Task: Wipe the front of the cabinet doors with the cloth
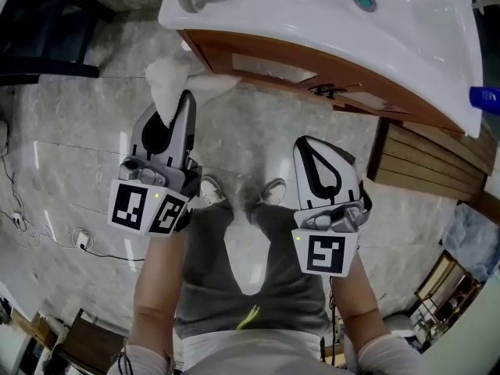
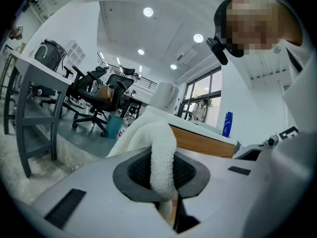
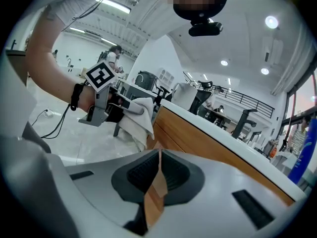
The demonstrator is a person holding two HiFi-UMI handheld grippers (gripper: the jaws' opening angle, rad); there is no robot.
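The wooden cabinet front (image 1: 269, 66) runs under a white sink counter (image 1: 312, 30), with a dark door handle (image 1: 328, 91). My left gripper (image 1: 181, 100) is shut on a white cloth (image 1: 176, 78), whose loose end lies at the cabinet's left corner. In the left gripper view the cloth (image 2: 162, 155) is pinched between the jaws, with the cabinet (image 2: 203, 143) just beyond. My right gripper (image 1: 306, 143) is shut and empty, held back from the doors over the floor. The right gripper view shows the cabinet (image 3: 198, 133), the left gripper (image 3: 106, 105) and the cloth (image 3: 139, 115).
A blue bottle (image 1: 484, 98) stands at the counter's right end. A slatted wooden panel (image 1: 422, 158) lies right of the cabinet. The person's feet (image 1: 209, 190) are on the marble floor, and cables (image 1: 78, 242) trail at left. Office chairs (image 2: 94, 90) and desks stand further off.
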